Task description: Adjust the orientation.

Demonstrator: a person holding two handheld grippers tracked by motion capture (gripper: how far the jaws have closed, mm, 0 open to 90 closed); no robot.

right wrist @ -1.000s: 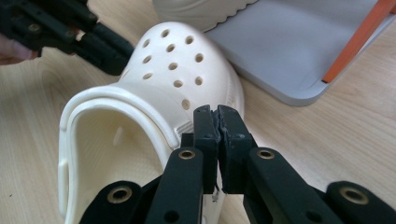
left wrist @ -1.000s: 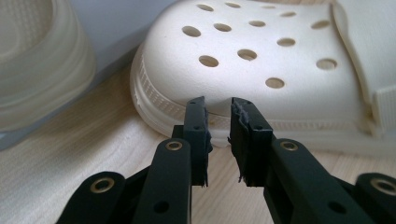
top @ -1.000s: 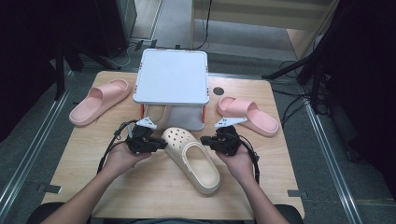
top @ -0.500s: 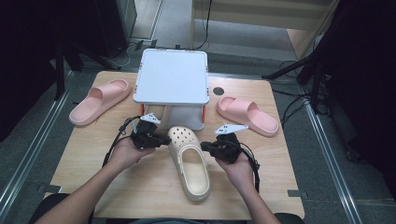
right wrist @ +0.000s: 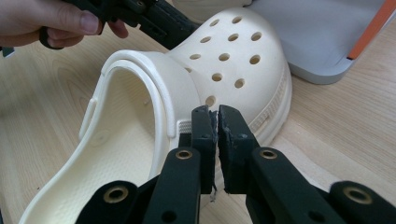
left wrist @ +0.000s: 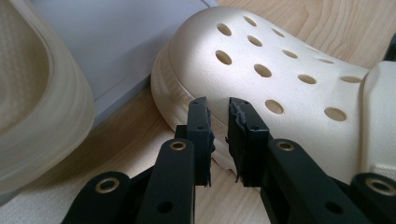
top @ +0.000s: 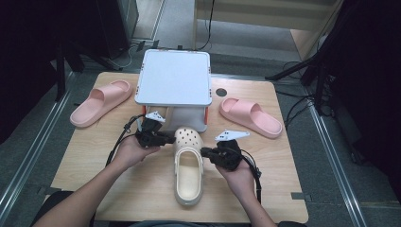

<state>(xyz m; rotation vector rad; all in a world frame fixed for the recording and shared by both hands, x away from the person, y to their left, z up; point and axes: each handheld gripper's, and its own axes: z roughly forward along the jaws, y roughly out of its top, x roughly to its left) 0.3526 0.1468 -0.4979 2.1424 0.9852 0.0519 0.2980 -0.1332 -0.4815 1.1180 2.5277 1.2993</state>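
Observation:
A cream clog point(top: 188, 165) with holes over its toe lies on the wooden table point(top: 94, 156), toe towards the white stand and heel towards the person. My left gripper point(top: 166, 138) rests against the left side of the toe. Its jaws have just been closing and now stand a narrow gap apart with nothing between them point(left wrist: 218, 105), their tips at the clog's point(left wrist: 280, 79) sole rim. My right gripper point(top: 204, 152) is shut and empty, its tips point(right wrist: 216, 112) against the clog's point(right wrist: 233, 51) right side by the strap hinge.
A white stand point(top: 174, 78) with orange corners rises just behind the clog's toe. A second cream clog point(left wrist: 32, 93) lies under it. One pink slide point(top: 100, 101) lies at the left, another point(top: 250, 116) at the right. A dark round hole point(top: 220, 92) marks the tabletop.
The clog has swung from slanting down to the right to lying straight, heel towards the person. The right hand has shifted down and right; the left gripper stayed at the toe.

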